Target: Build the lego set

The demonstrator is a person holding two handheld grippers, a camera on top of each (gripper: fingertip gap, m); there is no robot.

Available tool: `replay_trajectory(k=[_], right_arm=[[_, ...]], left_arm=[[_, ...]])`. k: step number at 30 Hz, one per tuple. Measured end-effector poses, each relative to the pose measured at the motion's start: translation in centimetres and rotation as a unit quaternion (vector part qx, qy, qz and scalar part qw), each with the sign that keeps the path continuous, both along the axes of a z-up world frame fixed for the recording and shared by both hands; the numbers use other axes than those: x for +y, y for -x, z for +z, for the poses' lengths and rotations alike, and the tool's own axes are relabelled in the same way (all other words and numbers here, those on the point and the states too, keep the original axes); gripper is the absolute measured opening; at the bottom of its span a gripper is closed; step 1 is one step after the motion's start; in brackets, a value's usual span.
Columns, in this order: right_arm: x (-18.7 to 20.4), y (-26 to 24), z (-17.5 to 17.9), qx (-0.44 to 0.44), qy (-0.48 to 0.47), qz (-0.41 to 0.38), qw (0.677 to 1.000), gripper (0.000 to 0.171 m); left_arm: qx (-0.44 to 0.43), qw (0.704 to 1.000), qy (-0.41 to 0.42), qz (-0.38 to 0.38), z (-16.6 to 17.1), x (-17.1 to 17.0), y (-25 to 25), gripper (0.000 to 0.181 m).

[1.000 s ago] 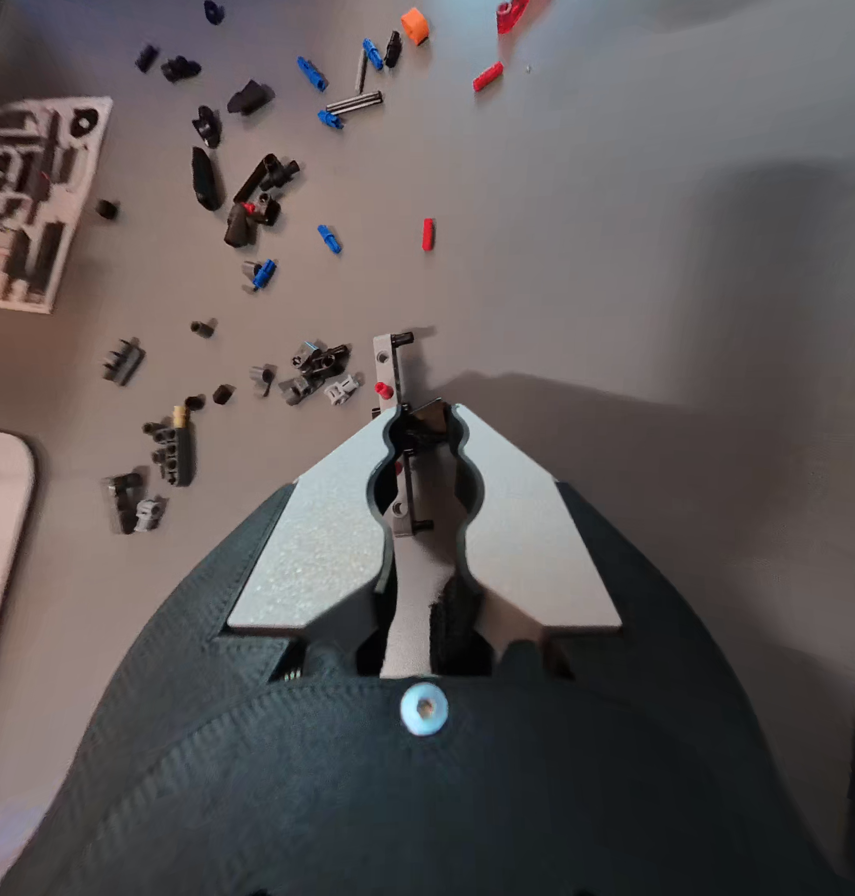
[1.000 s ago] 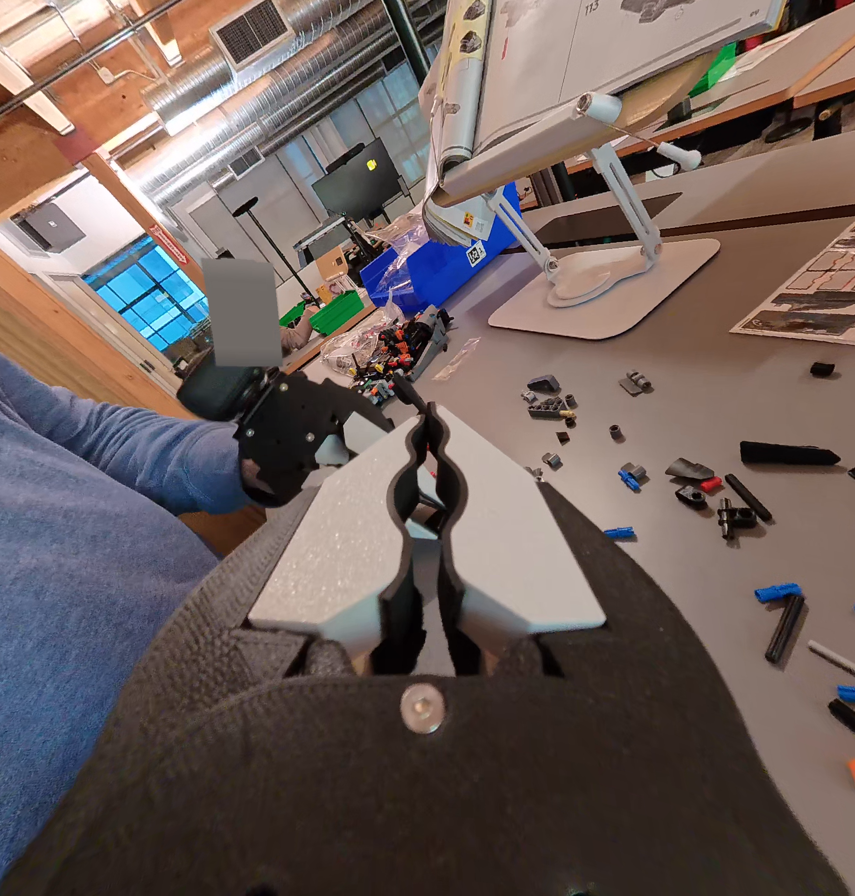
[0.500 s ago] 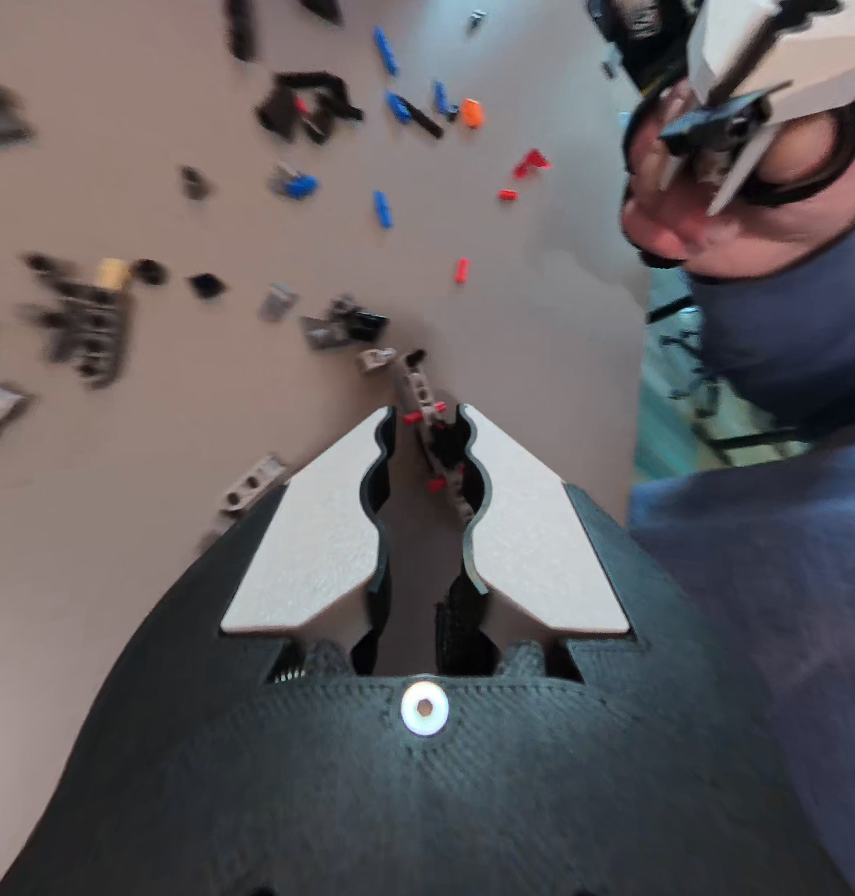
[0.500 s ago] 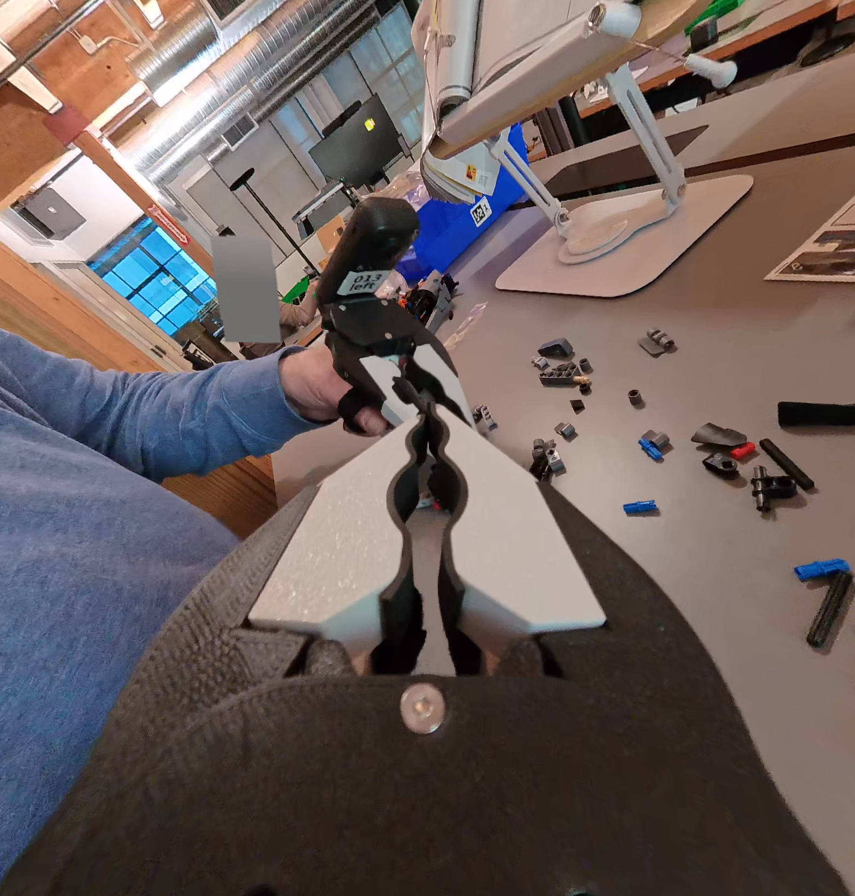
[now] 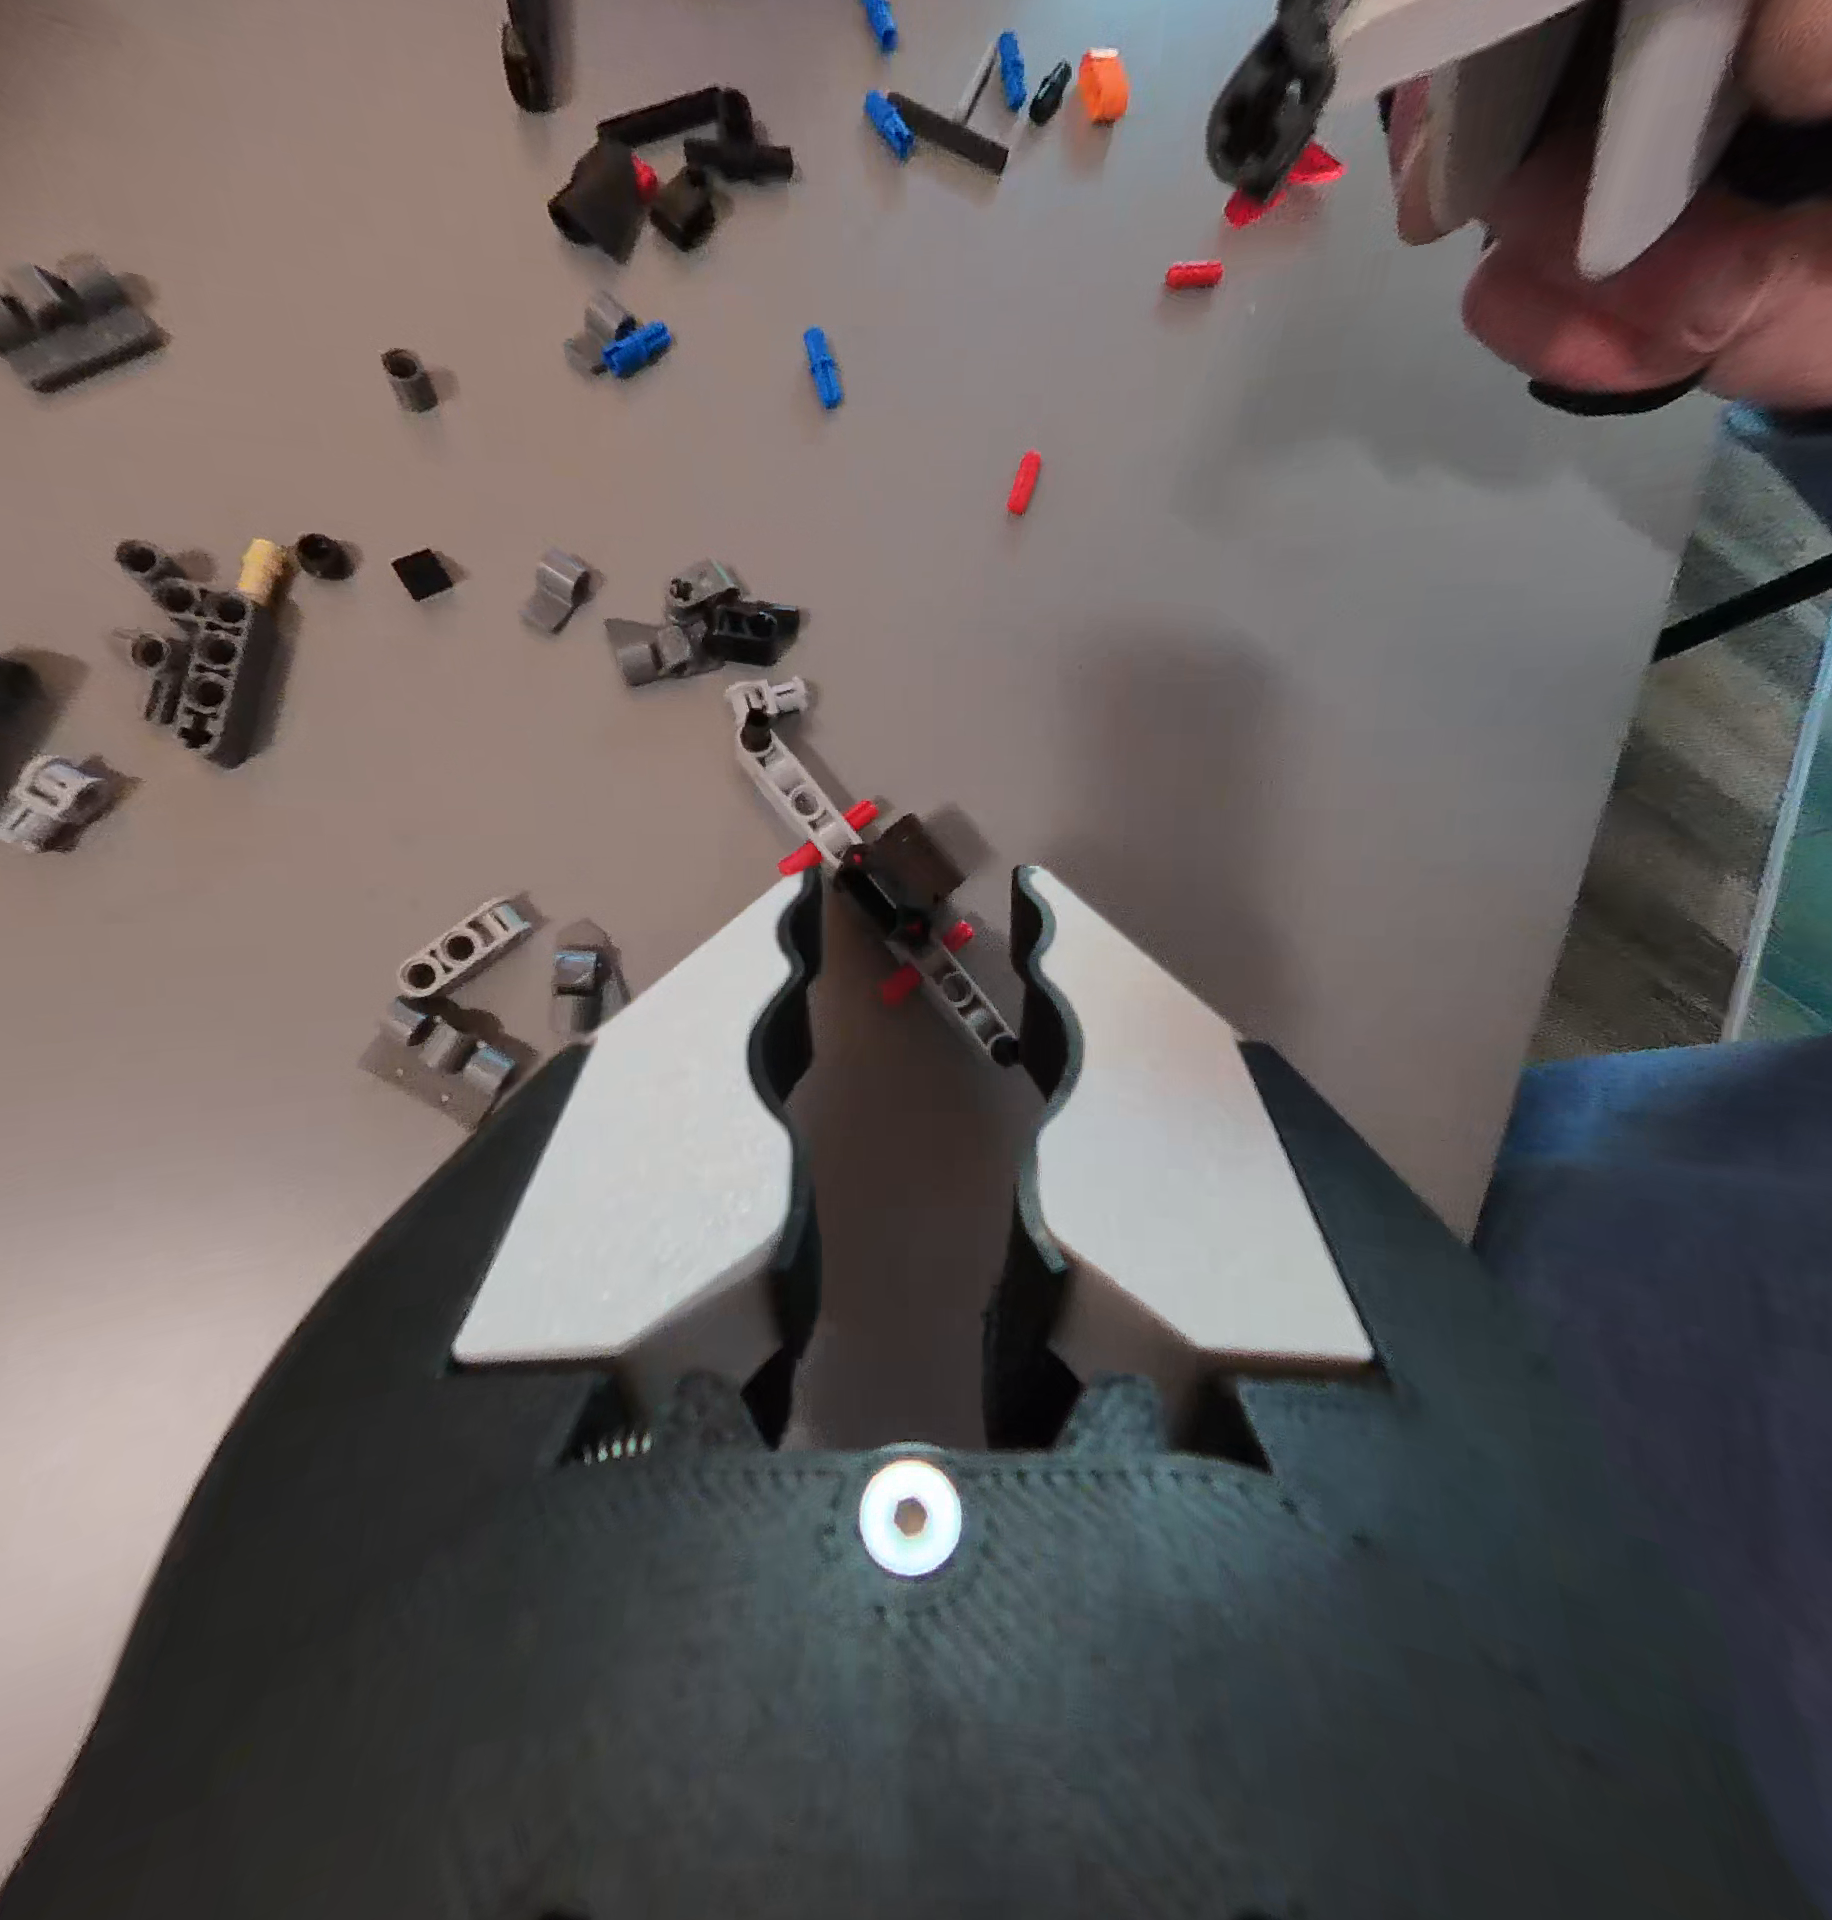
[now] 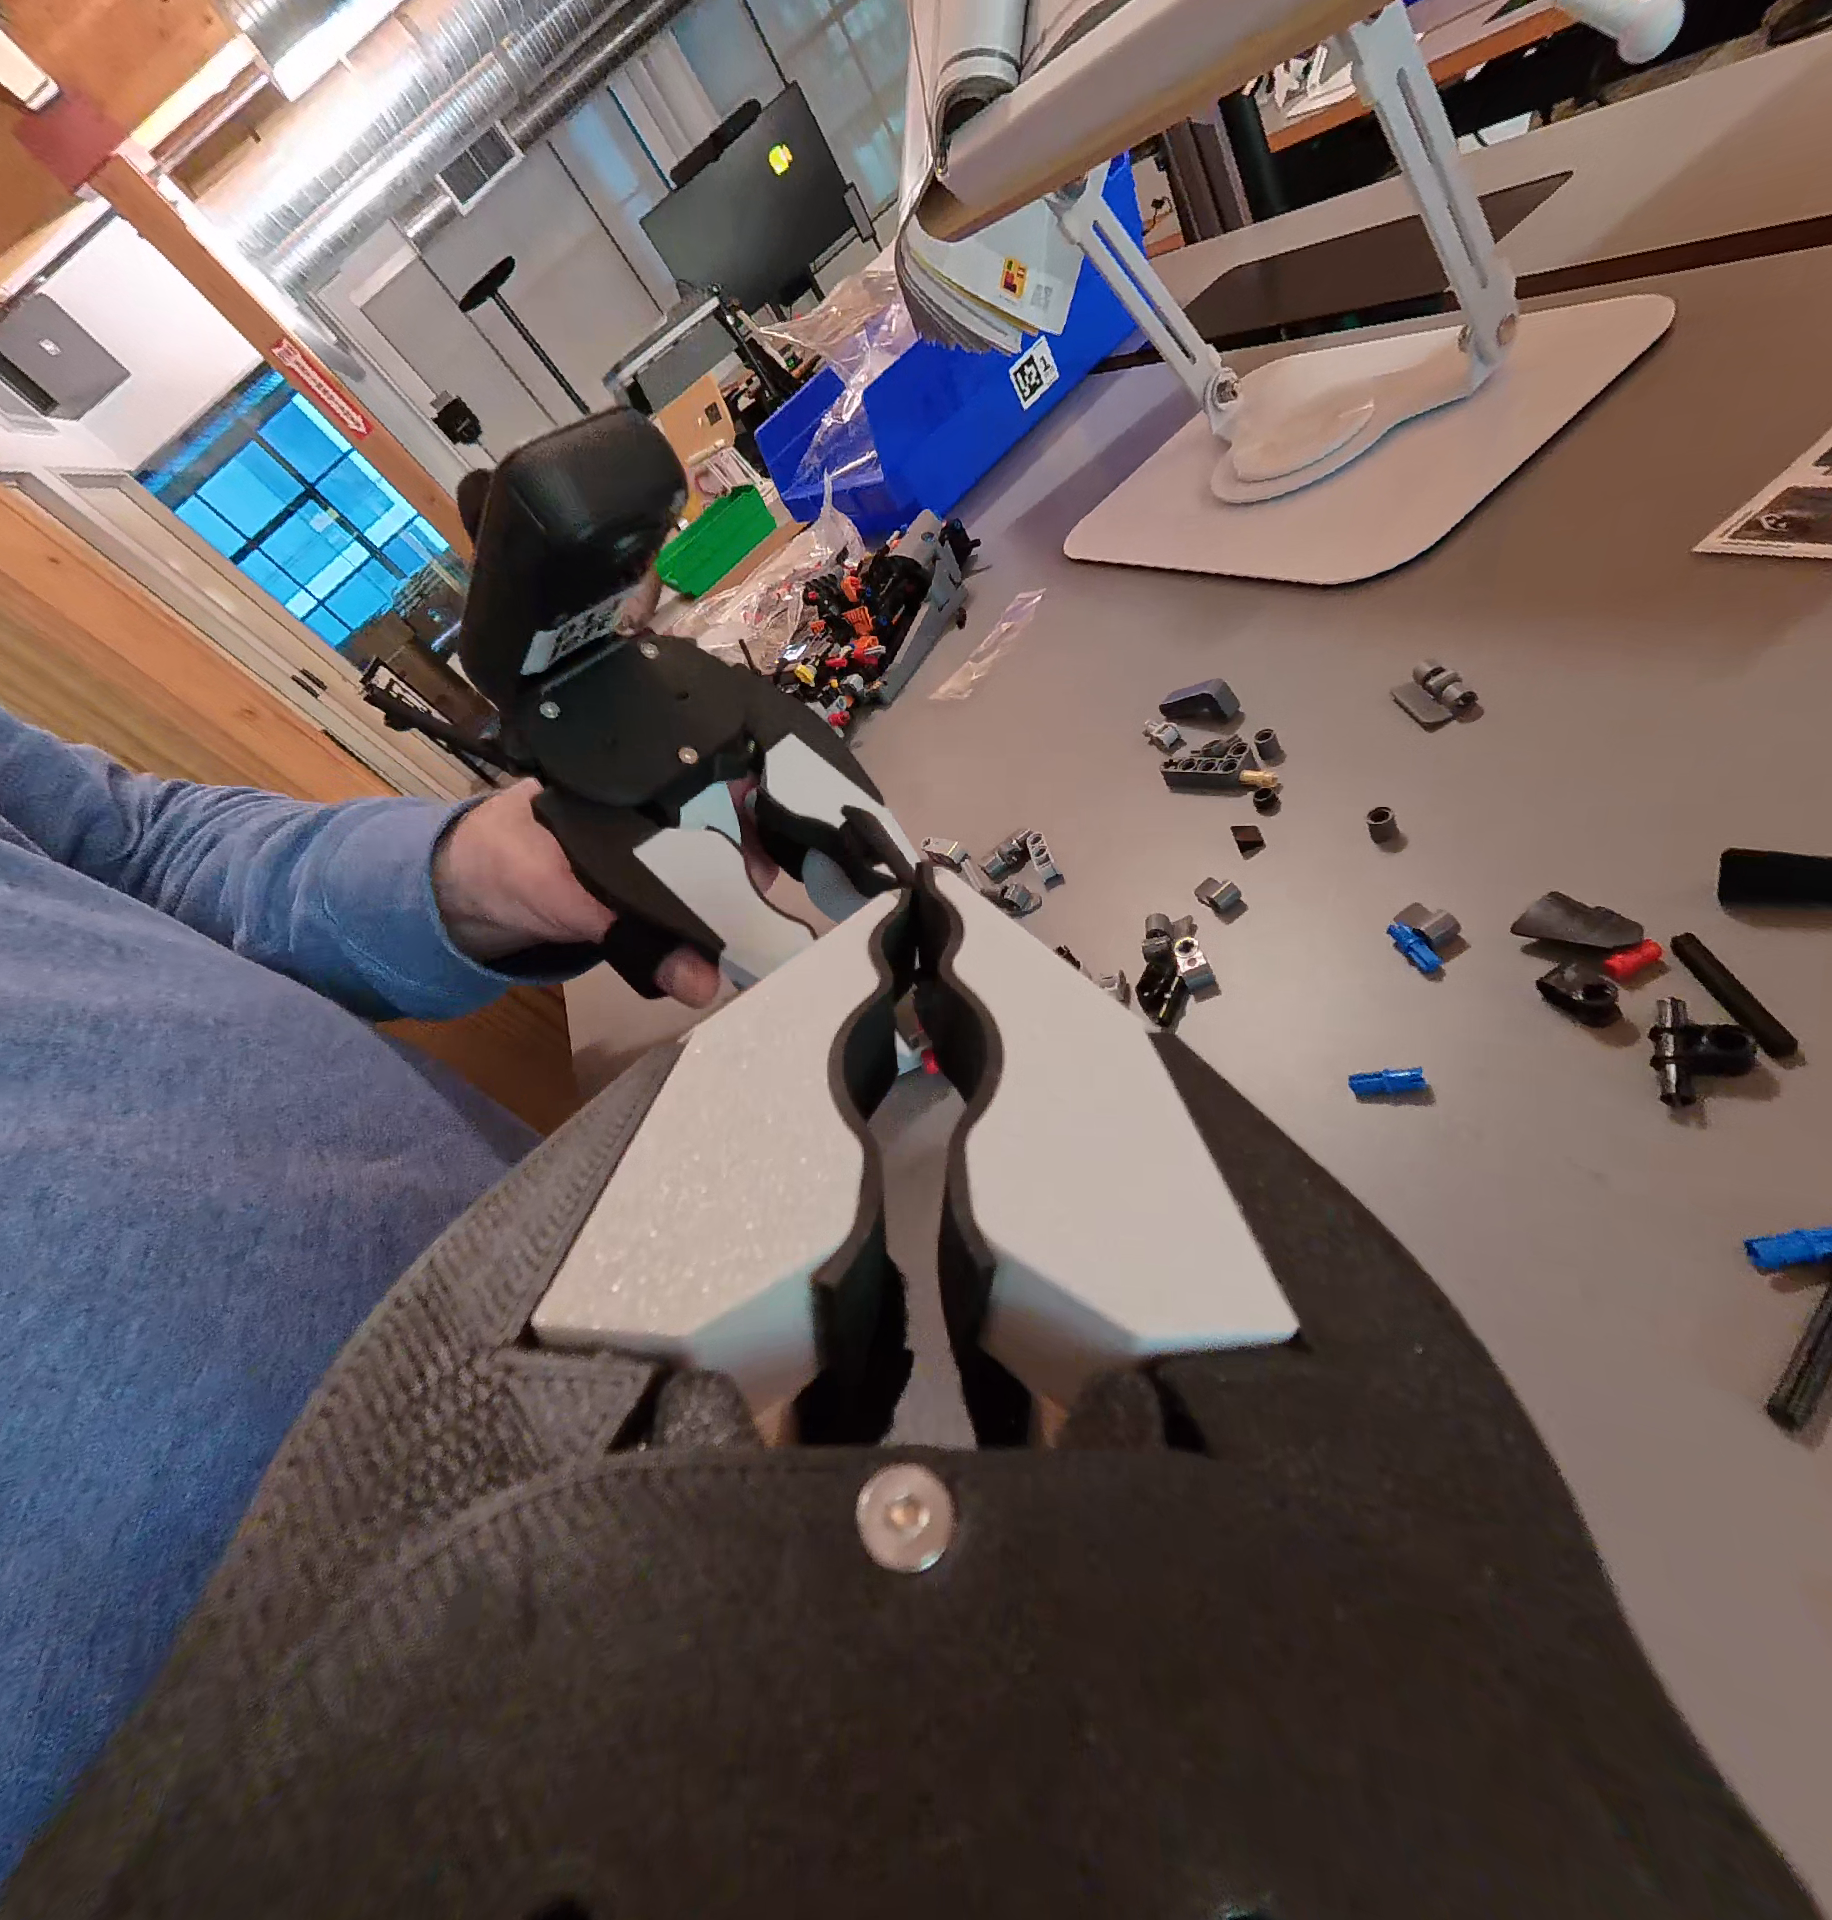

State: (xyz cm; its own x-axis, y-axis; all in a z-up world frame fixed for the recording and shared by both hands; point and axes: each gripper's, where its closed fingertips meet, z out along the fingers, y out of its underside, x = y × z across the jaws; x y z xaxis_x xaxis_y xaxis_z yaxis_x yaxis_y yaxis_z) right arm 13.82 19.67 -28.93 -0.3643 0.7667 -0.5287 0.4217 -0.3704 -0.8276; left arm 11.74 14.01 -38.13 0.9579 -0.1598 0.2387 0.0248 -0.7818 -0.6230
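Observation:
A small assembly, a grey beam with red pins and a black block, lies on the grey table. My left gripper is open and empty, with its fingertips just above and on either side of the assembly. A part of the assembly shows through the finger gap in the right wrist view. My right gripper is shut, held above the table close to the left gripper. I cannot tell if anything is between its tips. It also shows at the top right of the left wrist view.
Several loose black, grey, blue and red pieces are scattered across the table. A white stand holds an instruction booklet at the back, beside a blue bin and a parts pile. The table edge runs close on the right. My hands' fingertips stand some 11 centimeters from each other.
My left gripper was shut on the assembly; it has opened and the assembly now lies on the table. The left gripper swung toward the table edge, and the right gripper came close.

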Motion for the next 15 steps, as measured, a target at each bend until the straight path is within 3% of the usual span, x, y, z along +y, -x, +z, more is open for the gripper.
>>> replay_trajectory(k=[2,6,10,15], right_arm=[[-0.1,0.1,0.0,0.000,-0.001,0.001,1.000,0.000],[-0.2,-0.1,0.2,0.003,-0.002,-0.001,1.000,0.000],[-0.3,-0.7,0.3,0.004,-0.008,0.003,1.000,0.000],[-0.8,-1.7,-0.1,0.003,-0.026,0.017,1.000,0.000]], left_arm=[[0.017,1.000,-0.004,0.004,-0.3,0.3,0.2,0.024],[0.024,0.999,-0.011,-0.034,-0.3,0.7,-0.3,0.023],[0.039,0.989,0.000,-0.142,-0.3,-0.1,-2.0,0.023],[0.074,0.946,0.009,-0.316,-0.3,-2.0,-4.3,0.024]])
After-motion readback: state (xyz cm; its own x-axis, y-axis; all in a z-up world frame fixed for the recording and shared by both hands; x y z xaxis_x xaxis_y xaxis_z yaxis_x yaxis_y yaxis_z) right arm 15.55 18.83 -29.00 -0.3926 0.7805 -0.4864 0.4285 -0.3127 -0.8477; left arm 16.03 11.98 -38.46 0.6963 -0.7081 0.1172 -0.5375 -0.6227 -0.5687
